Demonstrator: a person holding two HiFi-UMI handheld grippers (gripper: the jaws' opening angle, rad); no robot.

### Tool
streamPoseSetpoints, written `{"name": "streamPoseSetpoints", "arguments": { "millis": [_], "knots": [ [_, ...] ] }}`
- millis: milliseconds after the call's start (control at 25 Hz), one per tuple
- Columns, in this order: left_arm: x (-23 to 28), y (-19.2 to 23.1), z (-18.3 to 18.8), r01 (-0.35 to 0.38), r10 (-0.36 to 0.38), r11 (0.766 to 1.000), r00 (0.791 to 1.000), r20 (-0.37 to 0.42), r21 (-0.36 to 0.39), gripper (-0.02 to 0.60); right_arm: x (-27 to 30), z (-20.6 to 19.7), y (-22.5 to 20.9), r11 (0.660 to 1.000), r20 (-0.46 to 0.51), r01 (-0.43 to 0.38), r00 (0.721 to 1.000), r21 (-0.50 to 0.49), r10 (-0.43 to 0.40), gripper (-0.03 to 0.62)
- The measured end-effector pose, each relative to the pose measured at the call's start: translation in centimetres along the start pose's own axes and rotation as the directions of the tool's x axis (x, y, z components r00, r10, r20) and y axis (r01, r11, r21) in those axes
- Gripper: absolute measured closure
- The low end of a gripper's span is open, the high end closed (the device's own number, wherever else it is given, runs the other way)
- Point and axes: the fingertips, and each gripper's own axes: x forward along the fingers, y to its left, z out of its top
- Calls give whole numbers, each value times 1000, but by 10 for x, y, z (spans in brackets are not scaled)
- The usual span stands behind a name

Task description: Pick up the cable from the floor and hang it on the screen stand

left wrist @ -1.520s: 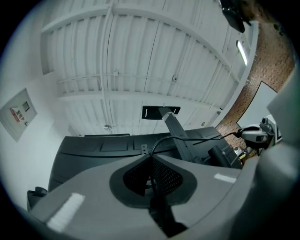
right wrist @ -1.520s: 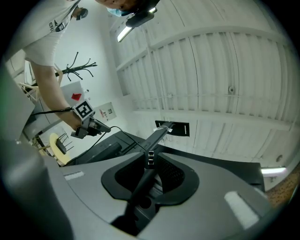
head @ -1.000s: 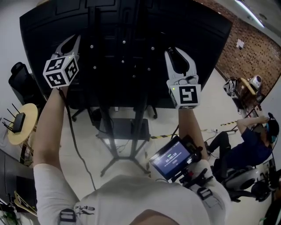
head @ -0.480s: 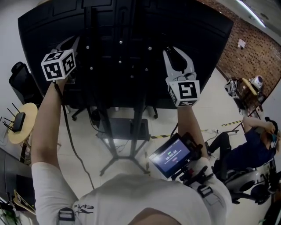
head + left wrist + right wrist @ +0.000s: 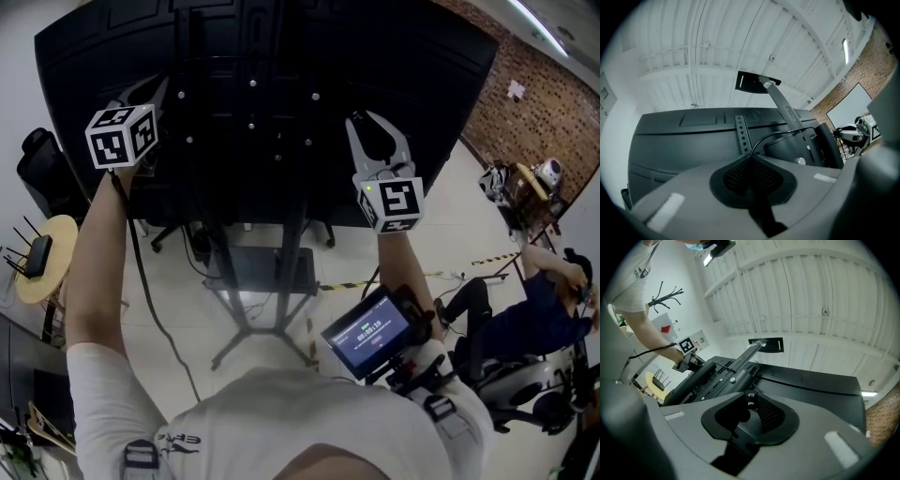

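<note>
The black screen [image 5: 281, 56] fills the space ahead of both pairs of fingers, its back turned this way. The stand [image 5: 292, 253] runs down its middle to splayed legs on the floor, well below the fingers. Off to the right of the right fingers, a person [image 5: 525, 309] sits low by the brick wall. The cable [image 5: 141, 262] hangs from the left fingers down past the forearm. Above those fingers it arcs up and to the right, towards the mounting hardware on the screen's back; whether it touches the hardware I cannot tell. The left gripper [image 5: 751, 157] is raised at the screen's left side, its fingers [image 5: 684, 192] pressed together with the thin cable pinched at their tips. The right gripper [image 5: 370, 127] is up near the screen's middle. Its fingers [image 5: 820, 427] stand partly apart, closed on the black plug [image 5: 751, 400], whose two metal prongs poke out just past the tips.
</note>
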Motion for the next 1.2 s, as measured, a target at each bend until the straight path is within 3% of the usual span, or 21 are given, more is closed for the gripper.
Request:
{"name": "streamPoseSetpoints", "arguments": {
  "millis": [680,920,1200],
  "knots": [
    [-6,0,-11,-56,62,991,997,-48,123,569,-10,-15,15,998,-12,-29,999,57,30,497],
    [-10,-2,-12,-71,72,995,997,0,75,569,-13,-24,26,995,-15,-45,999,85,47,498],
    [-20,-2,-10,-63,62,998,990,123,5,568,-16,-36,43,993,-31,-76,996,95,79,510]
  ]
}}
